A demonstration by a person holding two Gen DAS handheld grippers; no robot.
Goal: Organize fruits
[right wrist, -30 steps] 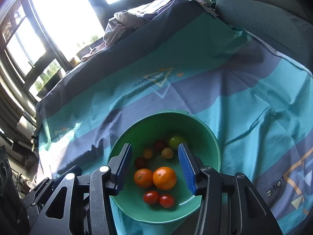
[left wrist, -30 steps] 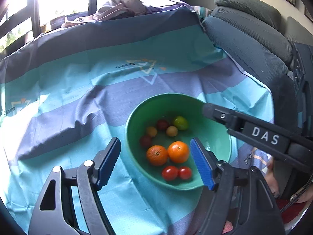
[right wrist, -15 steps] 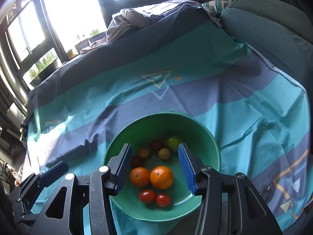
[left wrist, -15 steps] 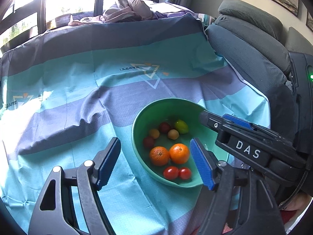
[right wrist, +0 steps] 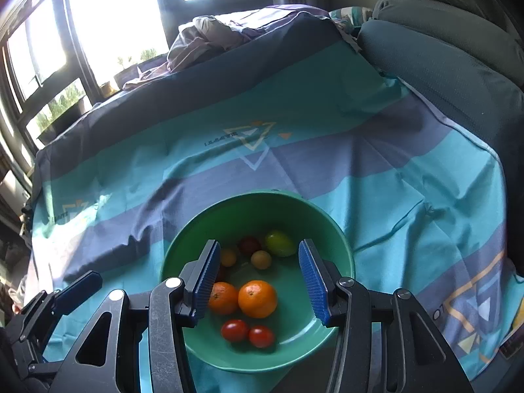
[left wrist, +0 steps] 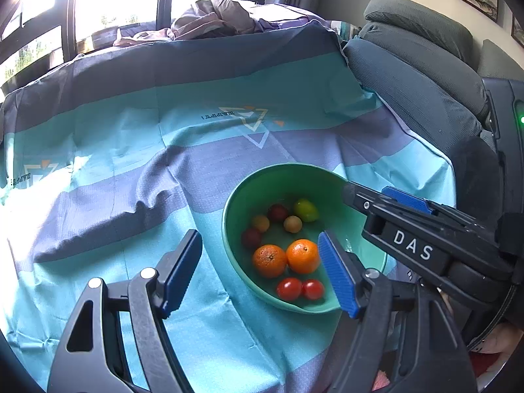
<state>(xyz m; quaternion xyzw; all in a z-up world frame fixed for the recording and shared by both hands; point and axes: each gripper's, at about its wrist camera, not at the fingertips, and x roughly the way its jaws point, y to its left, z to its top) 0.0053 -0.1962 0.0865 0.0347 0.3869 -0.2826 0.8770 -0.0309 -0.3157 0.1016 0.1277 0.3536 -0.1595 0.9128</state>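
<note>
My left wrist camera looks steeply down along my left claw (left wrist: 258,273) from the near left of the green bowl (left wrist: 235,203), close above it. My right wrist camera looks down along my right claw (right wrist: 258,281) from directly before the bowl, nearer still. Both views share the bowl, the striped cloth (right wrist: 376,170) behind it, and the window beyond.

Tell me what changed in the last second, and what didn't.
In the left wrist view the right gripper has slid down toward the lower right, its tip at the bowl rim. Nothing was taken hold of or let go. Both pairs of jaws stay open and empty, and the two oranges and the small fruits lie in the bowl as before.
</note>
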